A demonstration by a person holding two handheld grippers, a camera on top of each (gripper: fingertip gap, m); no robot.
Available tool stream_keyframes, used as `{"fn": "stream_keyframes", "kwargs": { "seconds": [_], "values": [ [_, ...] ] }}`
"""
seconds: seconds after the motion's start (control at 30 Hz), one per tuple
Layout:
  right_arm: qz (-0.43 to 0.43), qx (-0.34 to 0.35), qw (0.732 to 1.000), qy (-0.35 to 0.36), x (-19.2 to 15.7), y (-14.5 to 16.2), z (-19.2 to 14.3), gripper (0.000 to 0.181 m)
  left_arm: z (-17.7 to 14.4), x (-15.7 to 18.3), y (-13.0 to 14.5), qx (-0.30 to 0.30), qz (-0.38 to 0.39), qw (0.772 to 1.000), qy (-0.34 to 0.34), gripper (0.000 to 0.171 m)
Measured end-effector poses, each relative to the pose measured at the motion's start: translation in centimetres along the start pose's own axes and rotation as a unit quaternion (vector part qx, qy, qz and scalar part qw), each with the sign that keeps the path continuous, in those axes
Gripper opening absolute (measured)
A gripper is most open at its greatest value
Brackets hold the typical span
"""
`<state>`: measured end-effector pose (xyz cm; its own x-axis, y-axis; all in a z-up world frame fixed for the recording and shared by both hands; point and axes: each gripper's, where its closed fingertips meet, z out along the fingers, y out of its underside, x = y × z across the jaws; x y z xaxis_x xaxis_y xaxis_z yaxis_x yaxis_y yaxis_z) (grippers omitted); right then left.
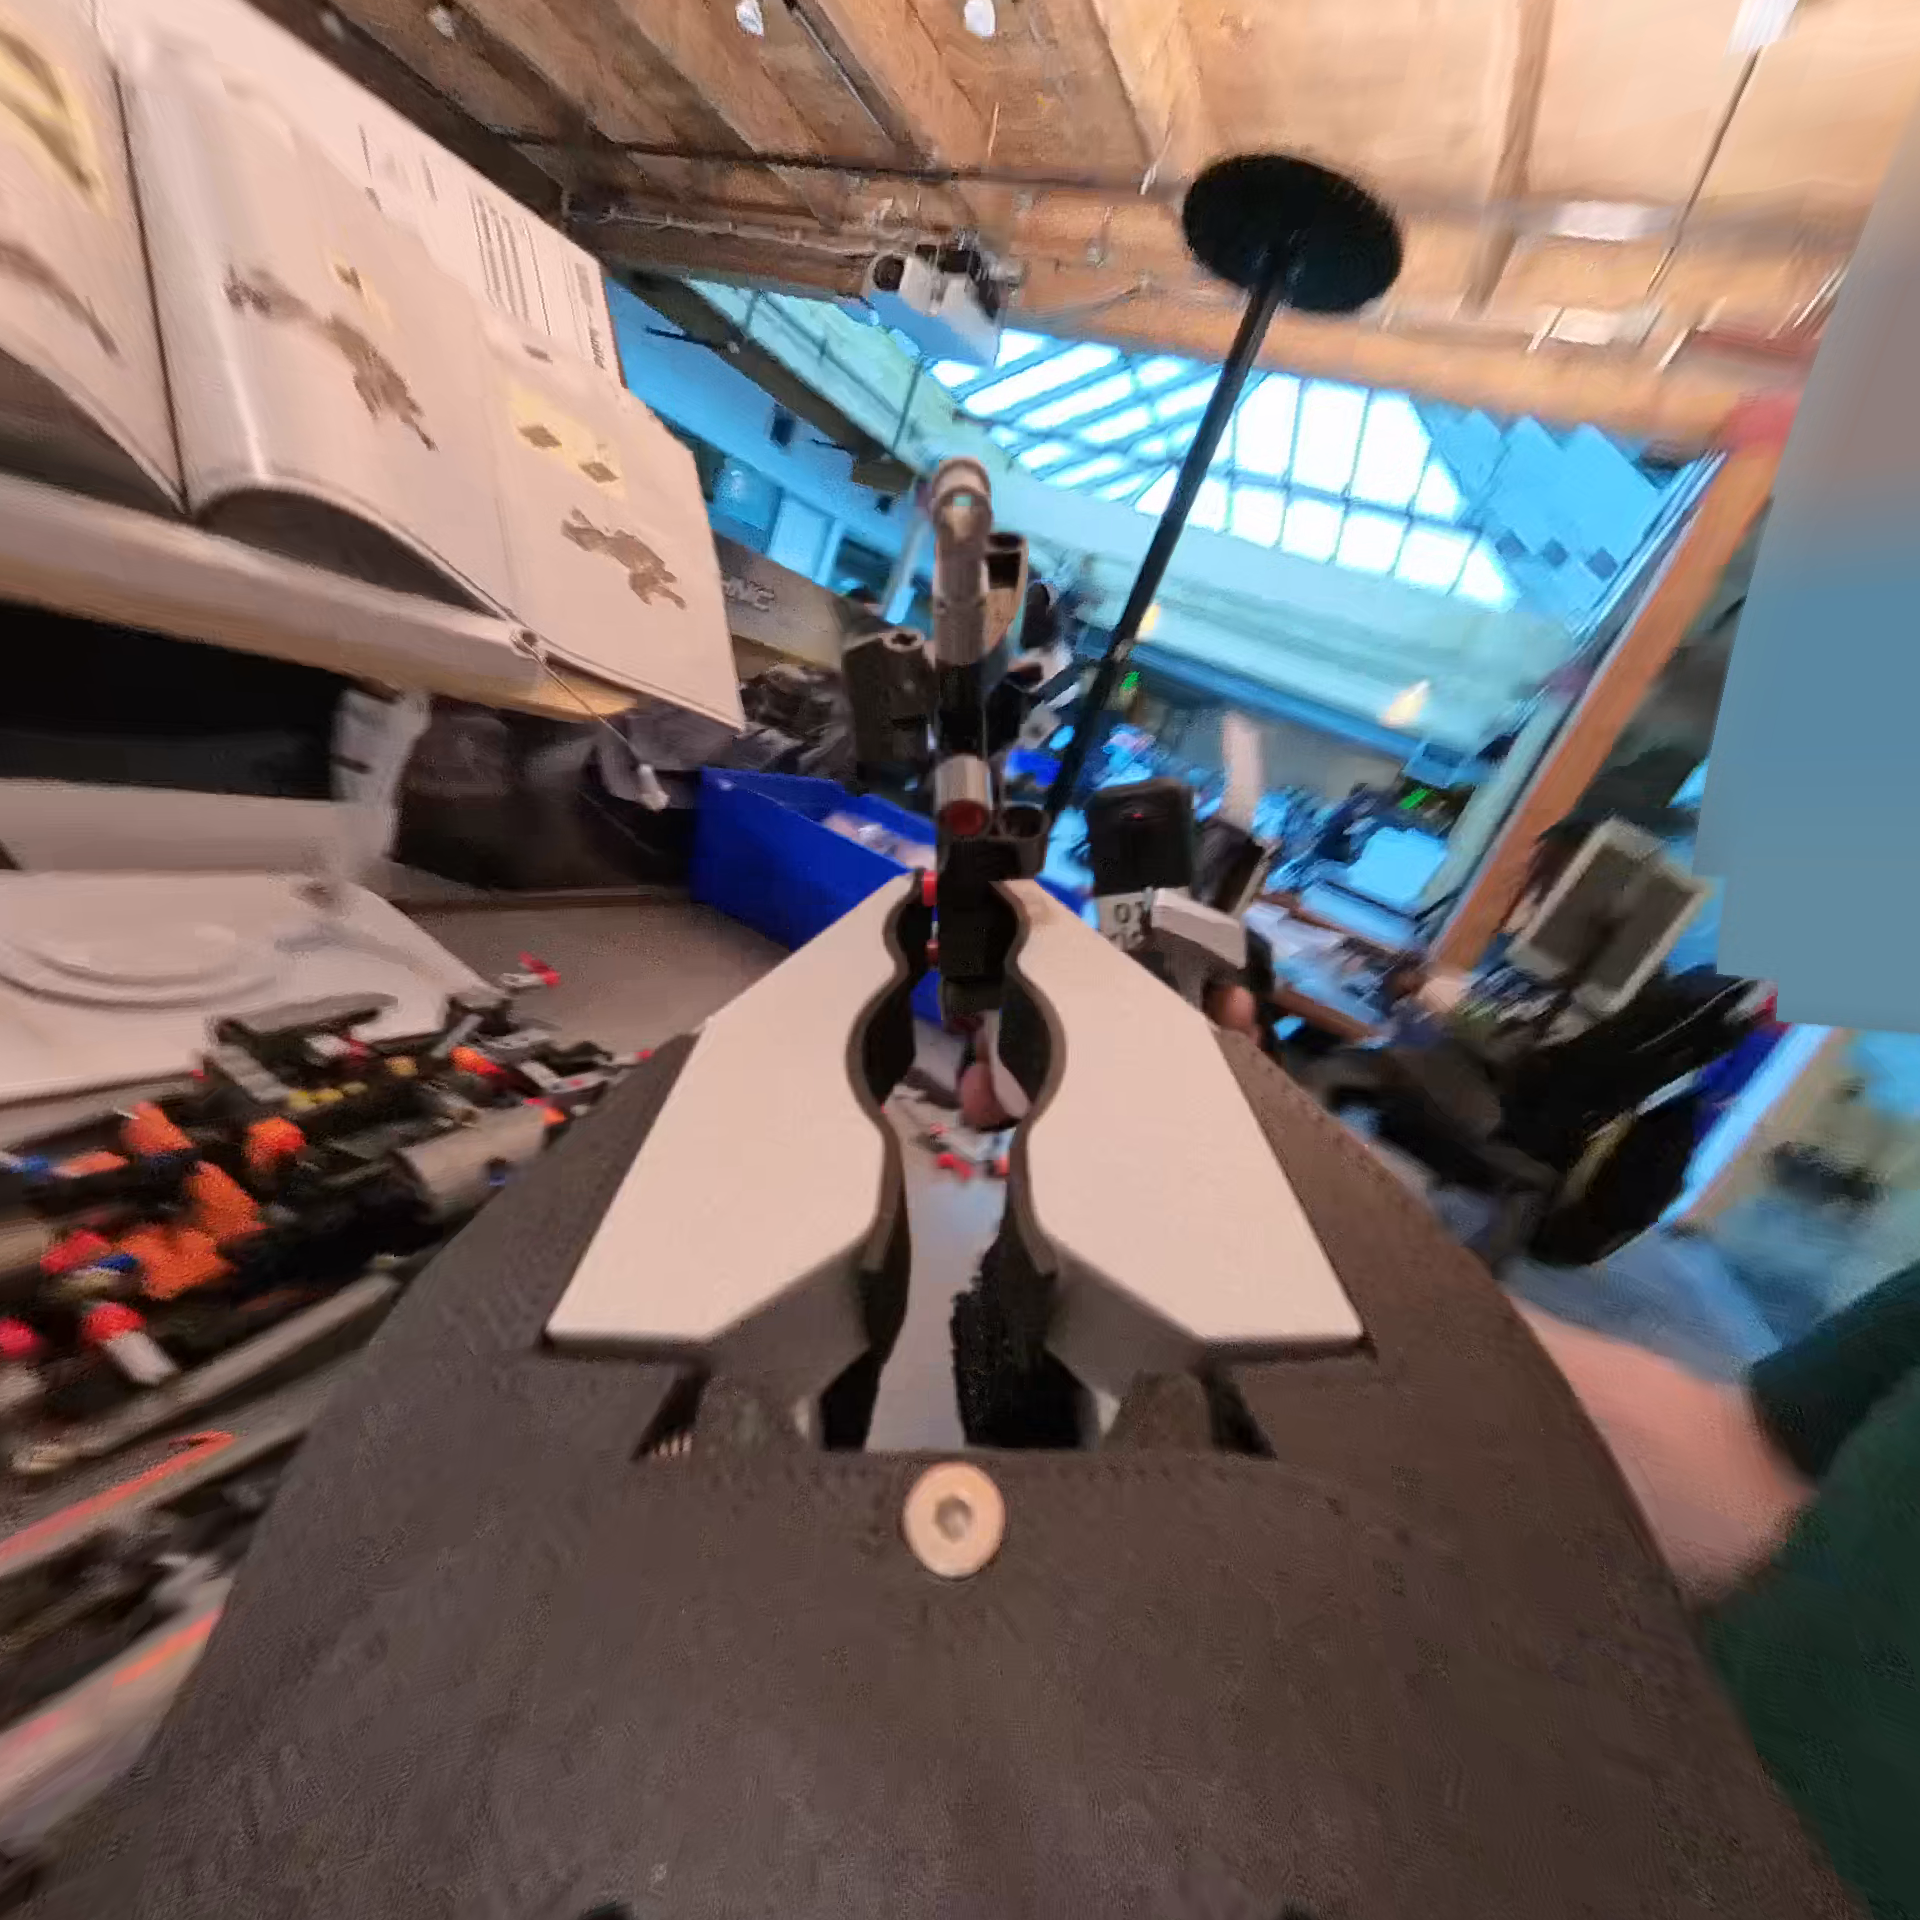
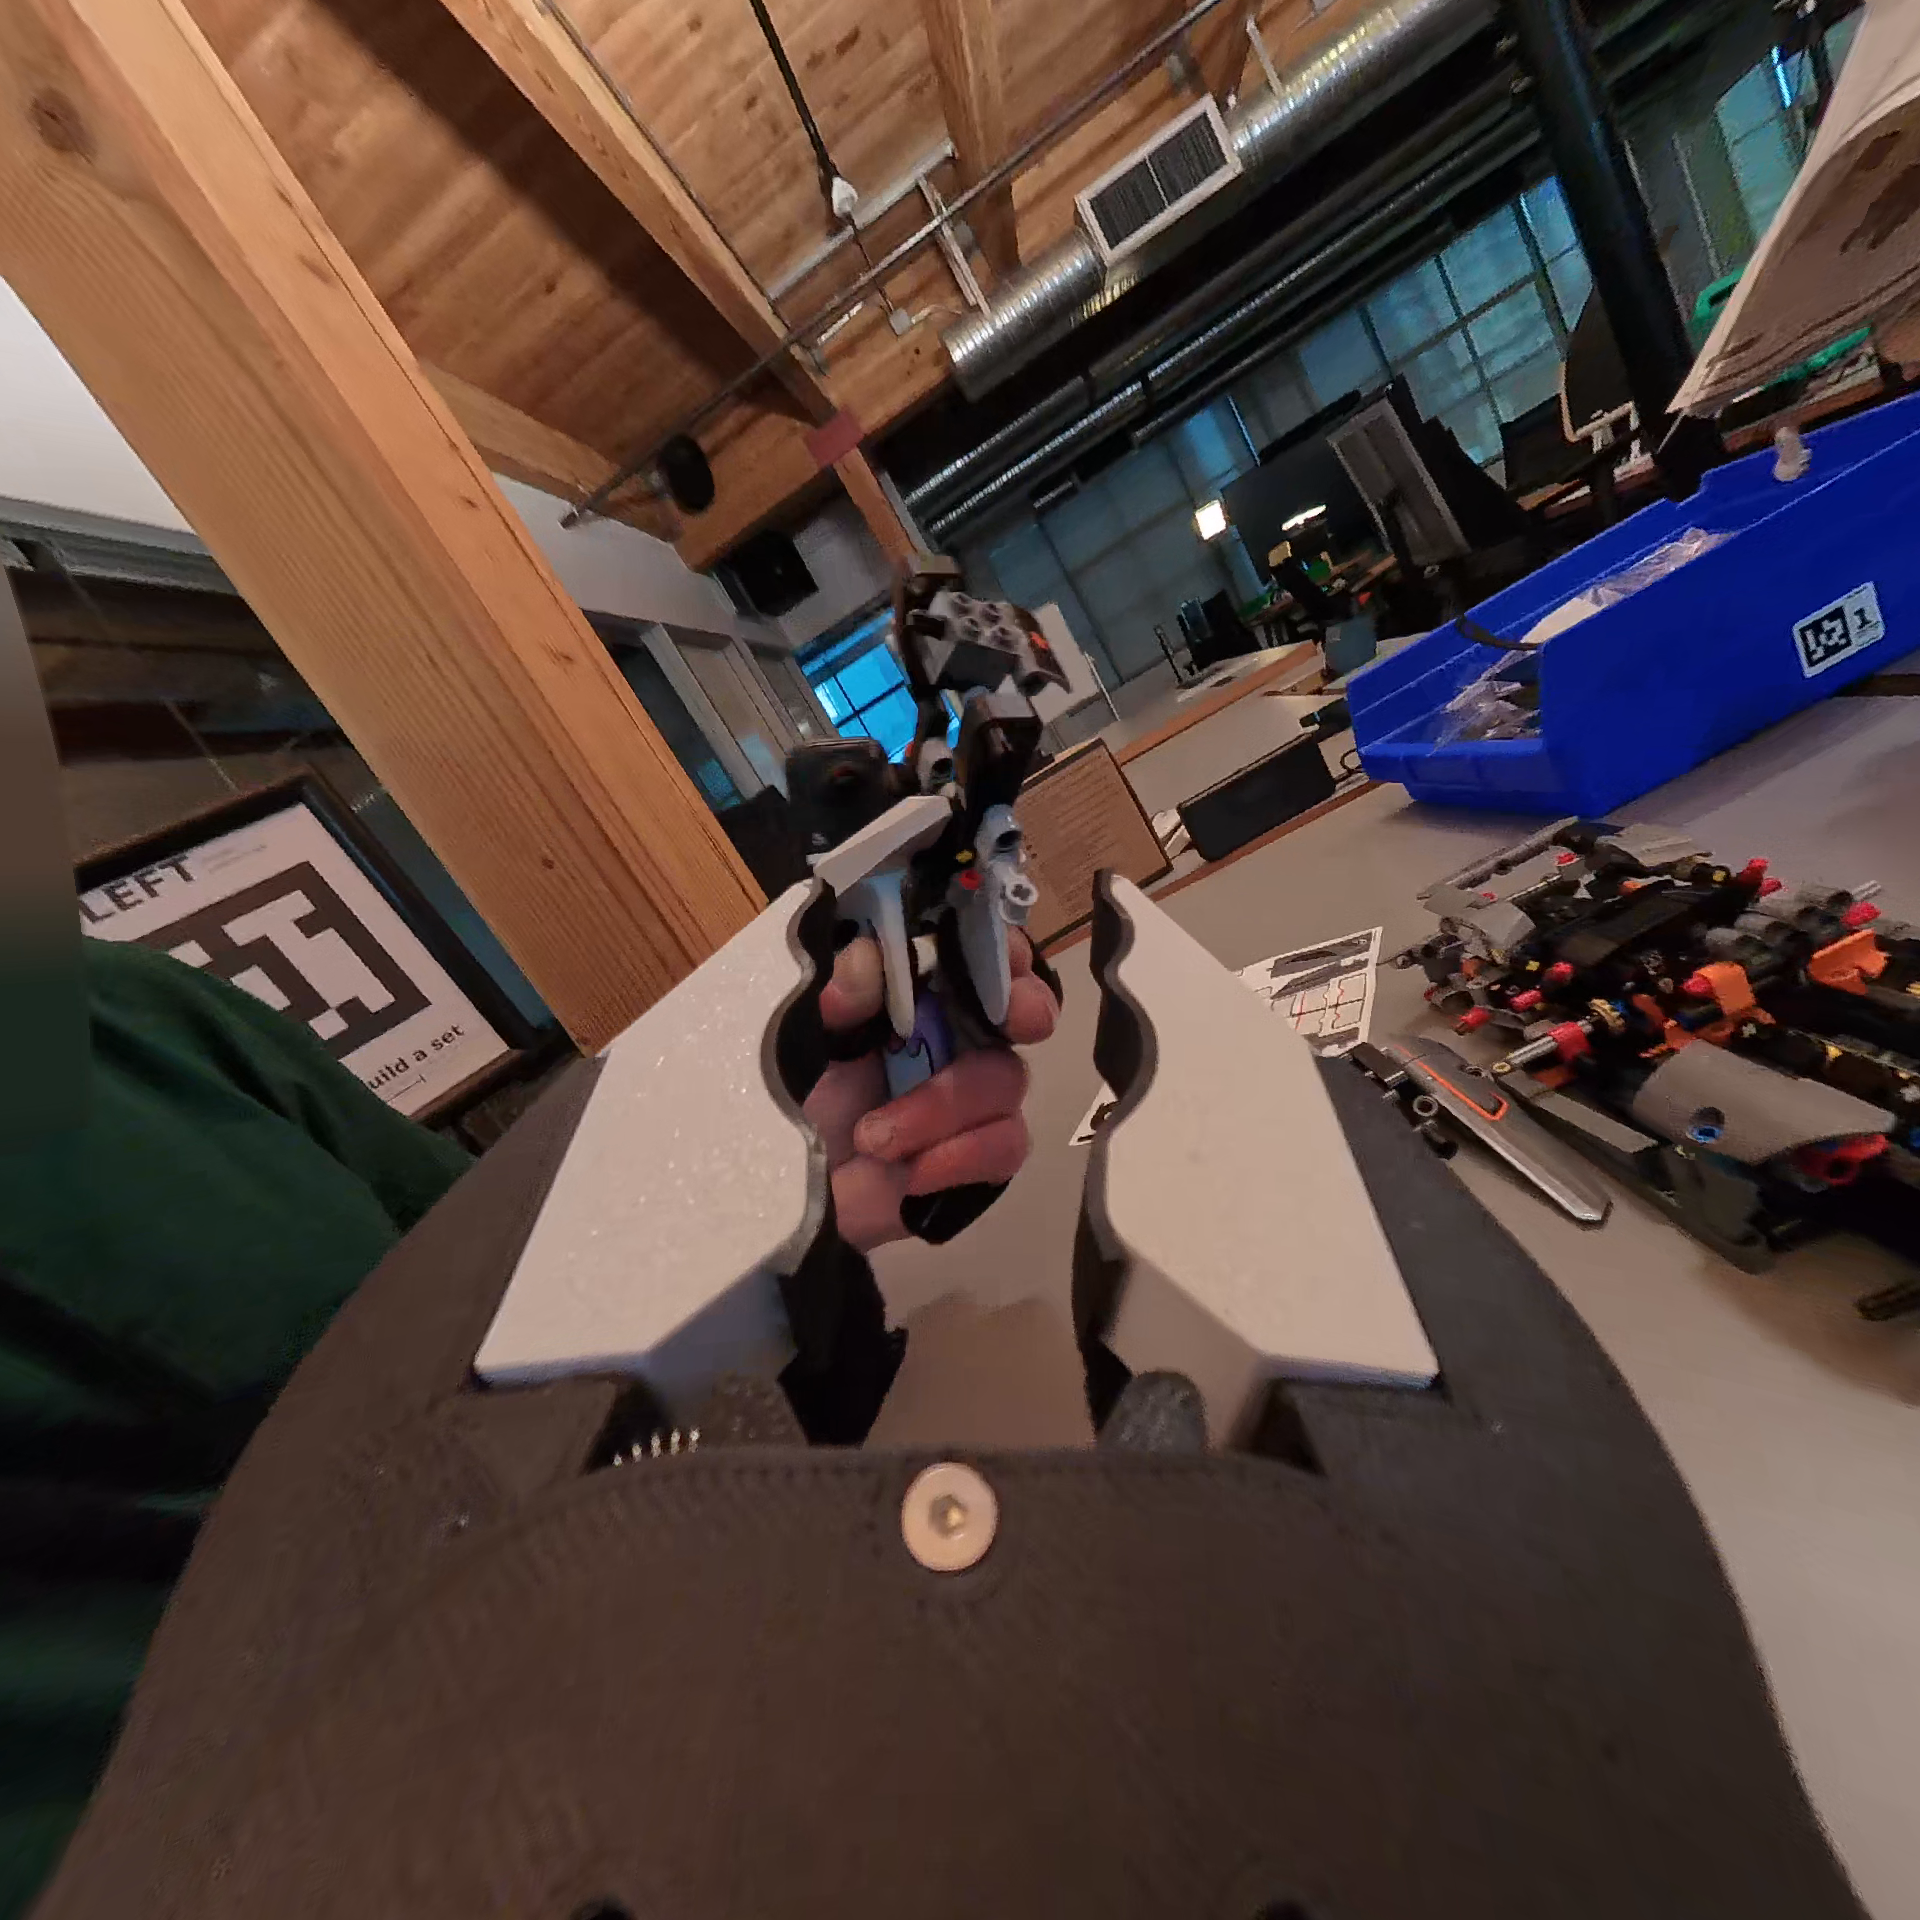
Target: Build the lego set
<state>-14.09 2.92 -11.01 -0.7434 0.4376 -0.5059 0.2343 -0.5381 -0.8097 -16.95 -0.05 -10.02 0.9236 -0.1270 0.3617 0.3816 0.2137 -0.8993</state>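
Note:
My left gripper [image 1: 961,904] is shut on a small black and grey lego sub-assembly [image 1: 961,665] with red pins and holds it upright in the air. In the right wrist view the same sub-assembly [image 2: 977,644] sticks up from the left gripper [image 2: 956,831], which a hand [image 2: 935,1101] holds. My right gripper [image 2: 966,914] is open and empty, with the left gripper and its piece just beyond its fingertips. The large black, grey and orange lego model [image 2: 1662,1029] lies on the grey table [image 2: 1714,1455] to the right; it also shows in the left wrist view [image 1: 208,1195].
An open instruction book [image 1: 364,343] stands propped at the back. A blue bin [image 2: 1621,717] with plastic bags sits behind the model. A sticker sheet [image 2: 1320,977] lies on the table. A wooden post [image 2: 364,540] and a framed sign [image 2: 281,935] stand at the left. Spacing between my two grippers at the tips: around 5 centimetres.

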Motion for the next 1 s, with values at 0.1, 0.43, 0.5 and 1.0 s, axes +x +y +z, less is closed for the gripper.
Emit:
{"fn": "stream_keyframes", "kwargs": {
  "seconds": [0.1, 0.43, 0.5, 1.0],
  "values": [
    [-0.005, -0.025, 0.999, 0.02, -0.2, 0.3, 1.1, 0.045, -0.1, 0.1, 0.2, 0.014, -0.095, 0.995, 0.035, 0.007],
    [0.007, -0.047, 0.999, 0.014, -0.8, 0.3, 2.9, 0.014, 0.3, 1.7, 1.5, 0.003, -0.143, 0.987, 0.068, 0.007],
    [-0.005, -0.045, 0.999, 0.008, -1.3, 0.3, 3.0, 0.013, 0.2, 2.0, 1.5, 0.007, -0.147, 0.986, 0.081, 0.007],
    [-0.614, -0.239, 0.712, 0.242, -1.0, -0.1, 2.3, 0.012, -3.2, -1.4, -1.4, 0.029, -0.134, 0.99, 0.043, 0.044]
  ]
}}
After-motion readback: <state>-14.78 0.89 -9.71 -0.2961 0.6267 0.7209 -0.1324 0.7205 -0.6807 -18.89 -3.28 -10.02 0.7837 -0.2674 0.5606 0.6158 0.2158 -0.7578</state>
